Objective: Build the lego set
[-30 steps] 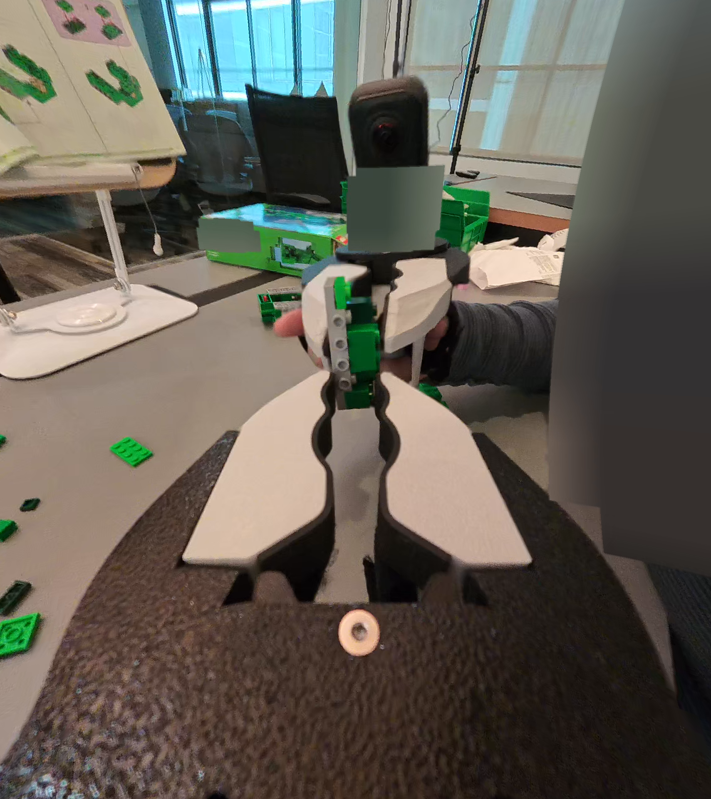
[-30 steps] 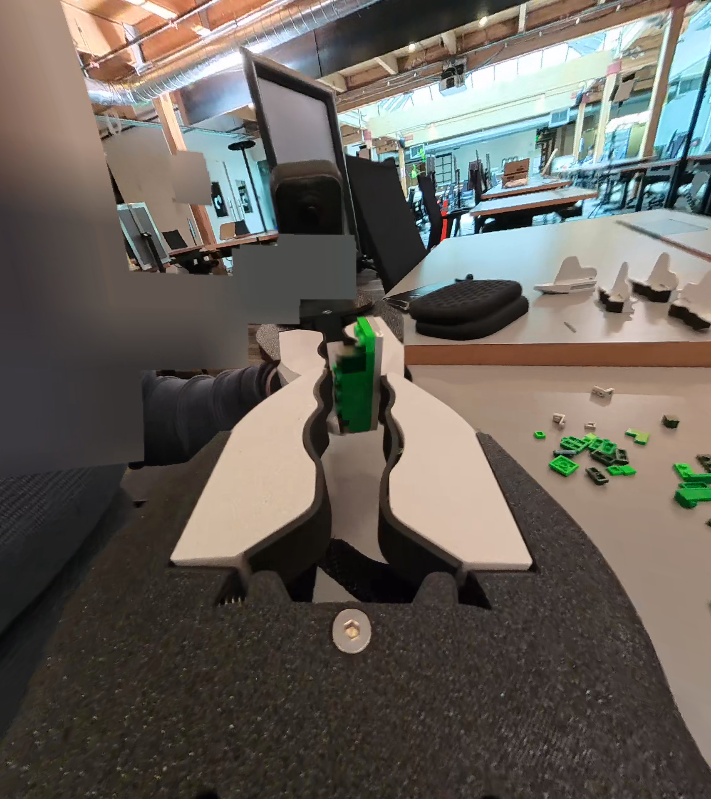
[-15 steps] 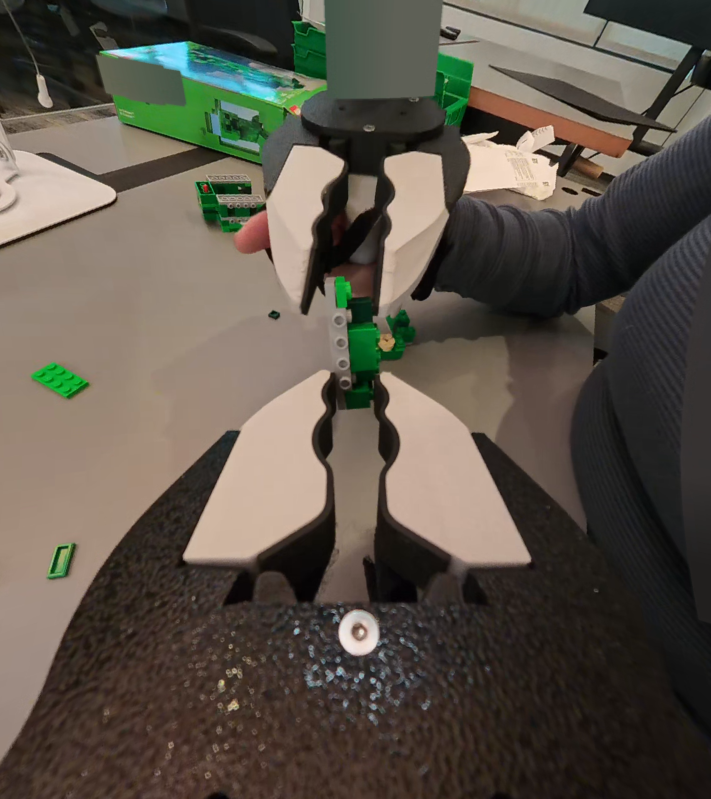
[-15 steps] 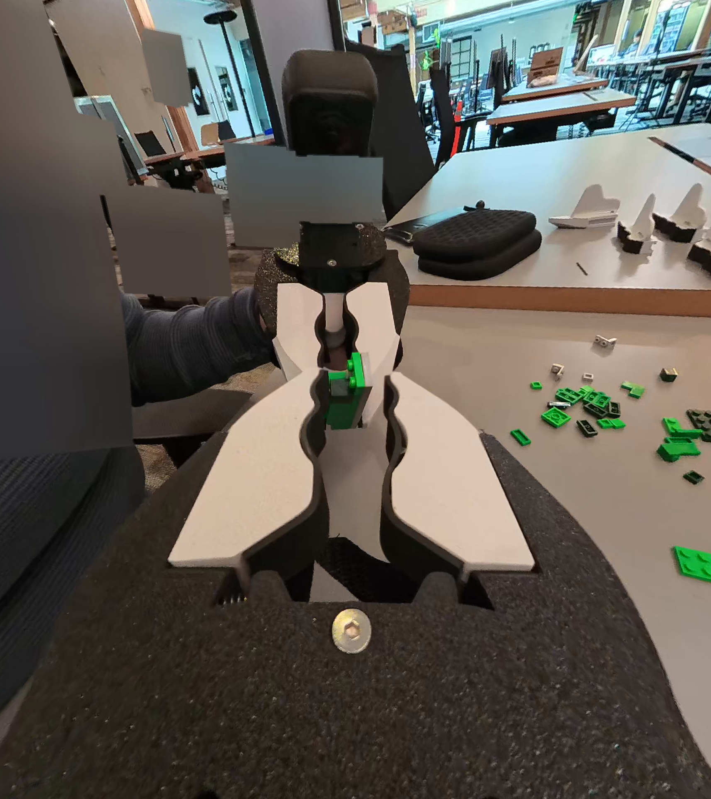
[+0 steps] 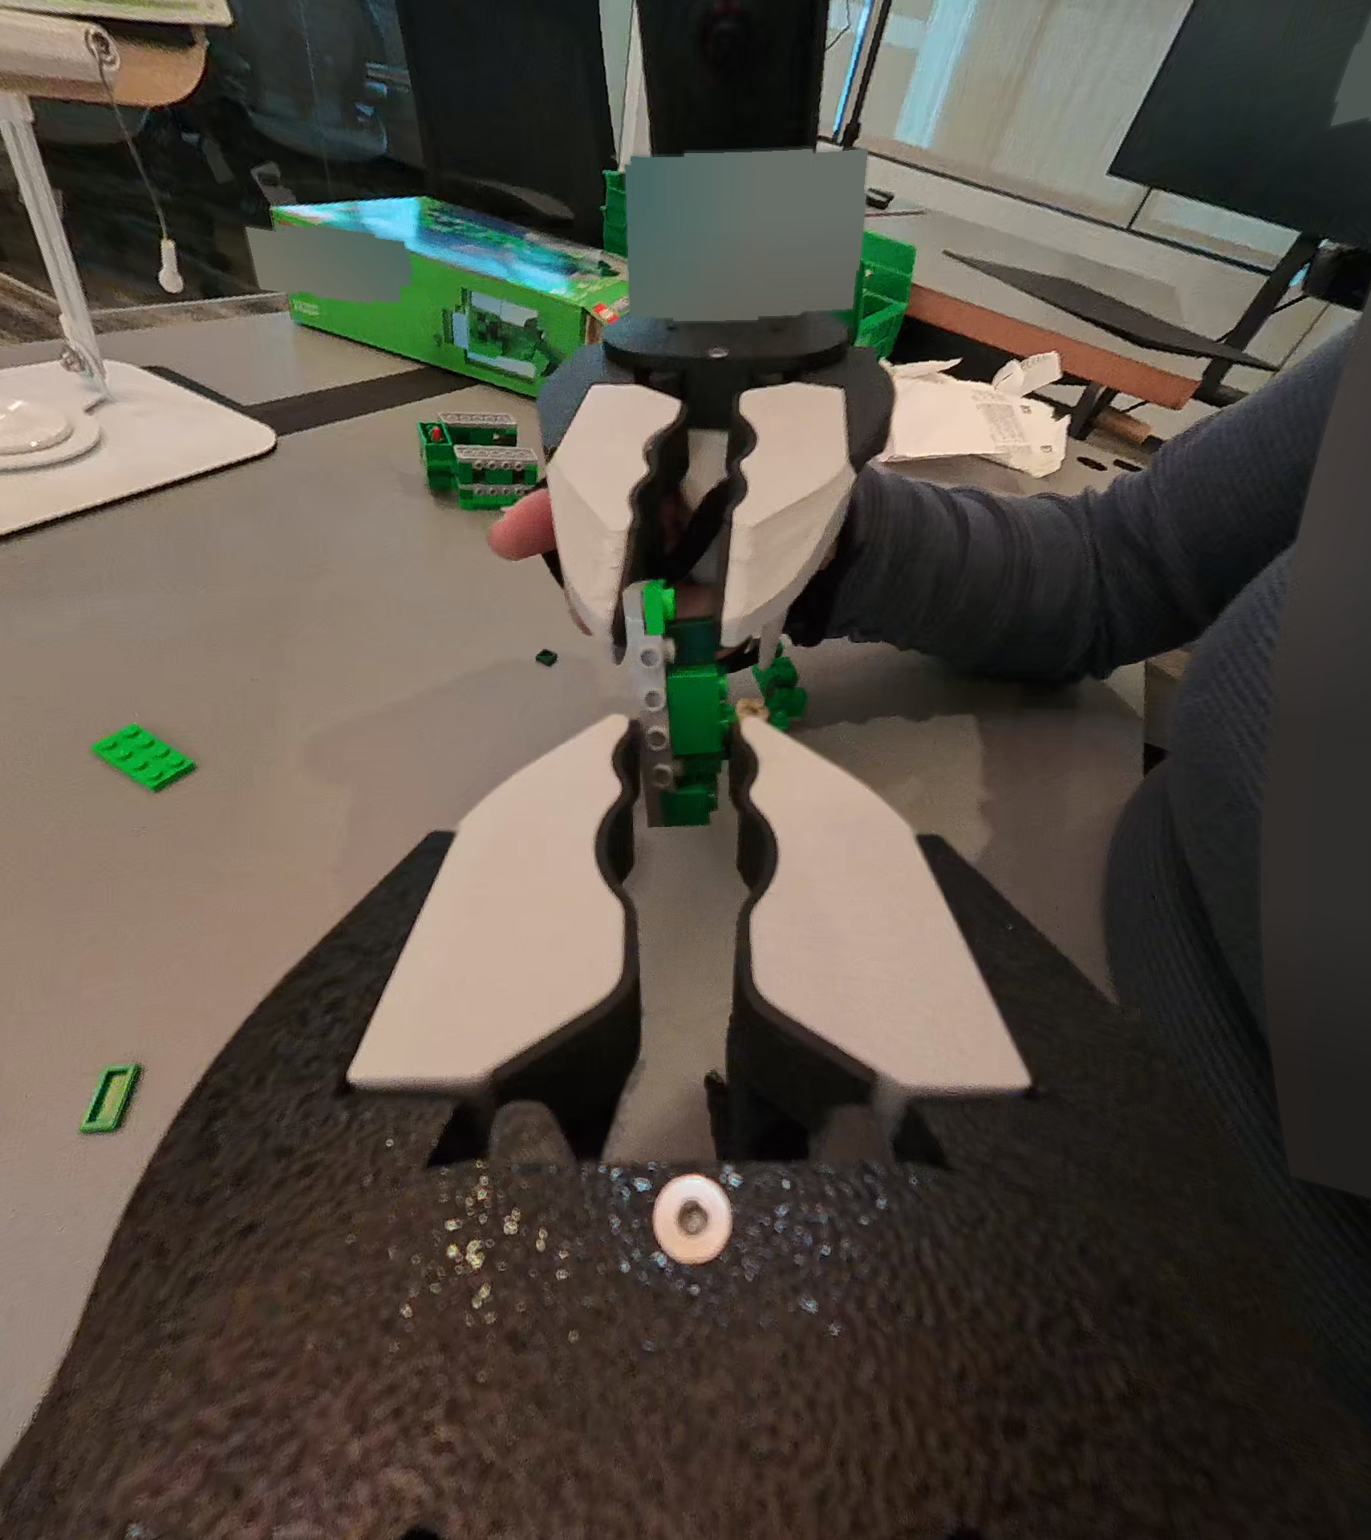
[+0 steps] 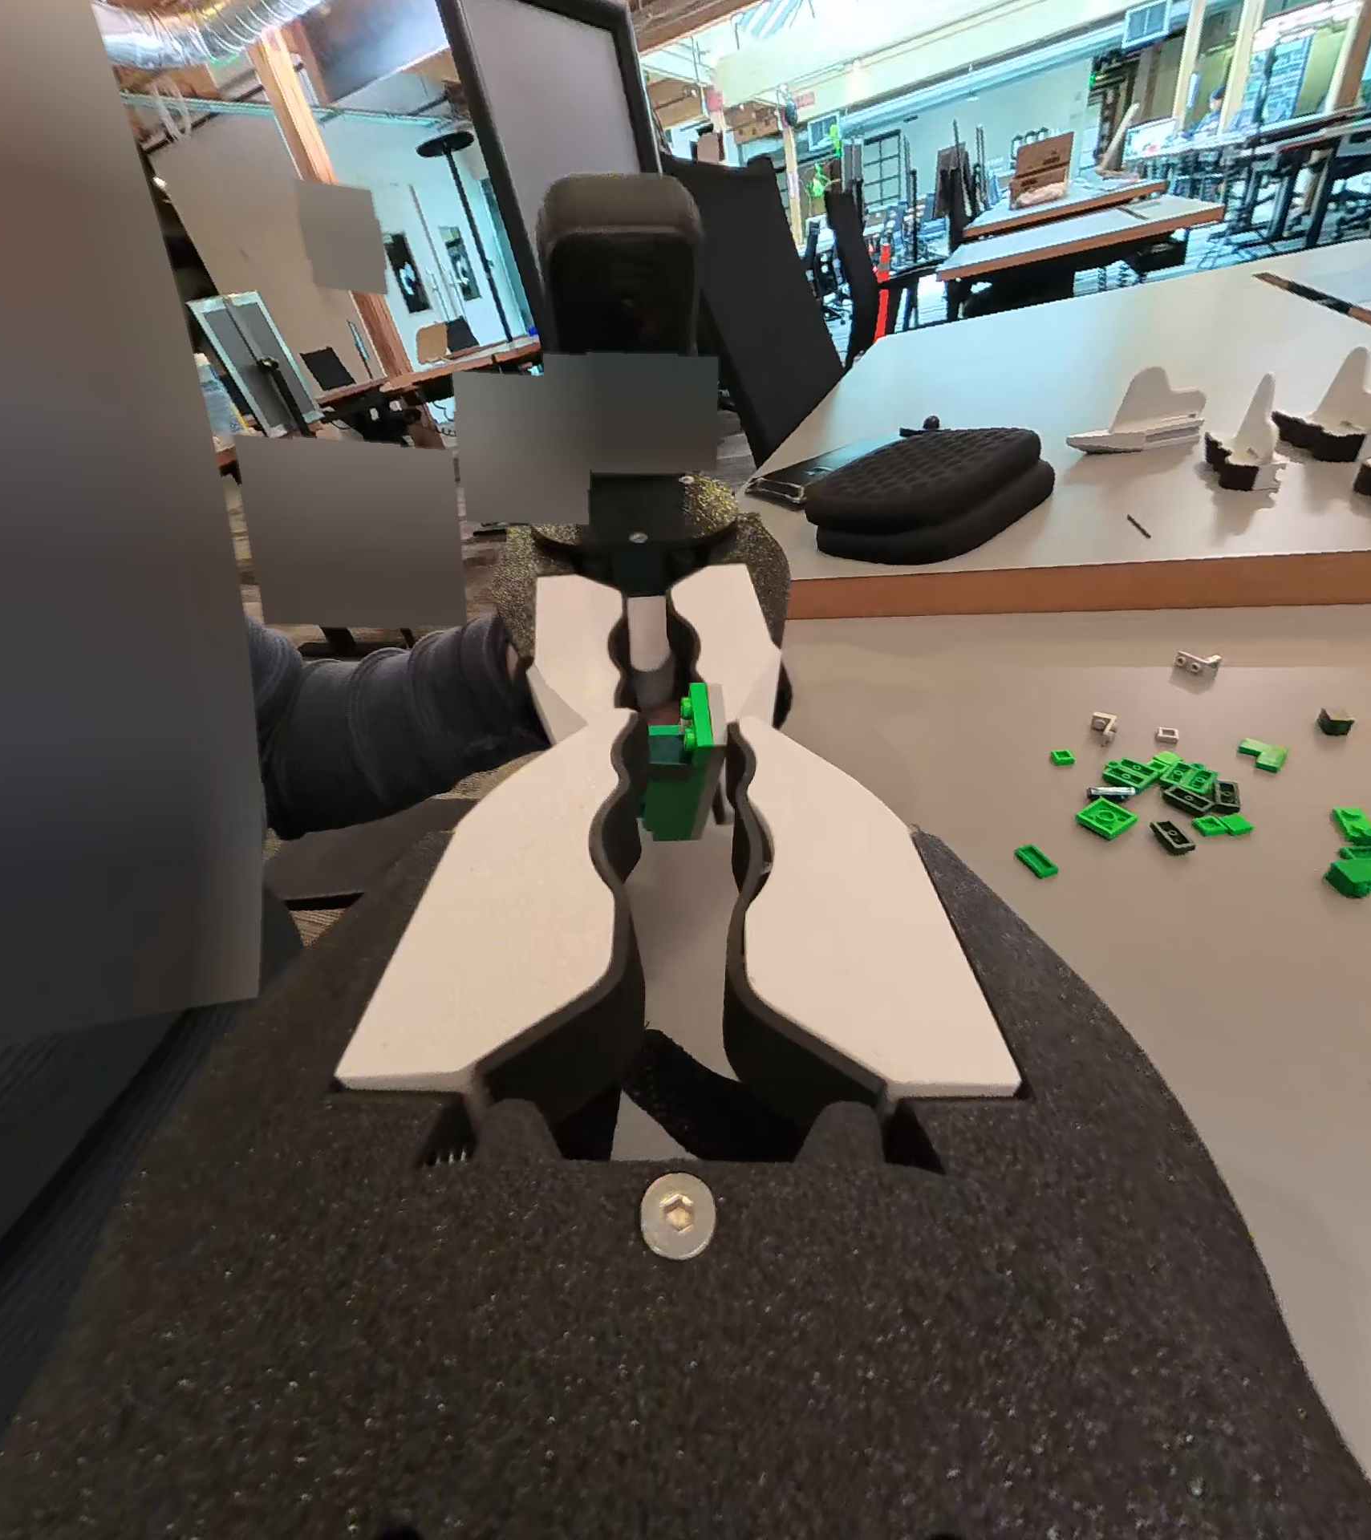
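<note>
Two grippers meet nose to nose above the grey table (image 5: 165,583). Left gripper (image 5: 682,750), fingers nearly closed, clamps the green-and-grey lego assembly (image 5: 686,717), long axis running away from it toward the right gripper (image 5: 686,617), whose narrowly parted fingers flank the assembly's far end; contact unclear. Behind lies a green printed box (image 5: 482,292).

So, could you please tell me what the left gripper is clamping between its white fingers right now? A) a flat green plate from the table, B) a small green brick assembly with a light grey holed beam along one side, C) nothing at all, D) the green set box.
B: the left gripper is shut on the small green brick assembly with its light grey holed beam, held above the grey table.
</note>
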{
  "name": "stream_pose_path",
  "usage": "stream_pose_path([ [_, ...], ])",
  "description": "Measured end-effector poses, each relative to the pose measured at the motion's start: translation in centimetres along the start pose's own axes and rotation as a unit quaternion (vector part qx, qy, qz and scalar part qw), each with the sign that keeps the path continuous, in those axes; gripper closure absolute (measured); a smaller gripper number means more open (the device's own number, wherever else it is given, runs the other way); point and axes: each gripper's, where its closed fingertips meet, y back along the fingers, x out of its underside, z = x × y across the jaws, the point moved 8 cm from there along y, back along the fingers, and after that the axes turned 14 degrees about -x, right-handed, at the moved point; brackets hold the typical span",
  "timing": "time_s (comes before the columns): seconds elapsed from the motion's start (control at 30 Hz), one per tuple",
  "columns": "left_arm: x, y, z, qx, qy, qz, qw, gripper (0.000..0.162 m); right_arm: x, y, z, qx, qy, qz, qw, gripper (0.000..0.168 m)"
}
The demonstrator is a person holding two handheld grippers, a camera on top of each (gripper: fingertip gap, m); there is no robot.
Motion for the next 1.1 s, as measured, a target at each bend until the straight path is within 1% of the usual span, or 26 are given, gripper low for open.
stream_pose_path([
  [0.1, 0.1, 0.2, 0.2, -0.021, 0.015, 0.003, 1.0, 0.143, 0.1, 0.0, -0.1, 0.025, 0.019, 0.001, 1.0, 0.15],
  [0.17, 0.4, 0.8, 0.8, -0.059, 0.04, -0.005, 0.997, 0.143, 0.0, 0.1, -0.2, 0.055, 0.038, 0.011, 0.998, 0.146],
  [0.27, 1.6, 2.8, 1.9, -0.096, 0.117, -0.052, 0.987, 0.144, -0.3, 0.2, 0.0, 0.119, 0.043, 0.044, 0.991, 0.144],
  [0.33, 2.9, 4.1, 2.6, -0.108, 0.164, -0.084, 0.977, 0.143, -0.5, -0.1, 0.6, 0.162, 0.041, 0.049, 0.985, 0.144],
  [0.43, 4.5, 5.1, 3.0, -0.103, 0.208, -0.125, 0.965, 0.143, -0.1, -1.0, 1.7, 0.249, 0.037, 0.057, 0.966, 0.145],
  [0.47, 5.0, 5.1, 3.0, -0.096, 0.219, -0.133, 0.962, 0.144, 0.3, -1.6, 2.1, 0.263, 0.038, 0.065, 0.962, 0.145],
  [0.5, 5.4, 5.0, 3.0, -0.085, 0.229, -0.14, 0.959, 0.144, 0.9, -2.2, 2.4, 0.271, 0.042, 0.087, 0.958, 0.146],
  [0.57, 5.6, 4.9, 3.0, -0.063, 0.245, -0.152, 0.955, 0.144, 2.3, -2.9, 2.4, 0.314, 0.052, 0.15, 0.936, 0.147],
  [0.6, 5.5, 5.0, 3.0, -0.054, 0.245, -0.157, 0.955, 0.144, 3.0, -3.4, 2.4, 0.326, 0.058, 0.181, 0.926, 0.151],
  [0.7, 5.6, 4.9, 3.1, -0.037, 0.255, -0.155, 0.954, 0.144, 5.2, -5.1, 2.7, 0.314, 0.074, 0.261, 0.91, 0.153],
  [0.77, 5.8, 4.9, 3.1, -0.038, 0.276, -0.149, 0.949, 0.144, 6.1, -5.5, 2.6, 0.325, 0.101, 0.316, 0.886, 0.153],
  [0.83, 6.0, 4.9, 3.1, -0.038, 0.301, -0.149, 0.941, 0.144, 6.7, -6.0, 2.4, 0.314, 0.124, 0.357, 0.871, 0.153],
  [0.87, 6.1, 4.9, 3.2, -0.039, 0.313, -0.151, 0.937, 0.144, 6.9, -6.1, 2.3, 0.312, 0.124, 0.367, 0.868, 0.154],
  [0.97, 6.4, 4.8, 3.9, -0.056, 0.364, -0.157, 0.916, 0.144, 7.2, -6.5, 1.8, 0.29, 0.106, 0.372, 0.875, 0.157],
  [1.1, 6.5, 5.0, 4.6, -0.029, 0.428, -0.212, 0.878, 0.144, 7.3, -6.1, 1.0, 0.284, 0.085, 0.381, 0.876, 0.158],
])
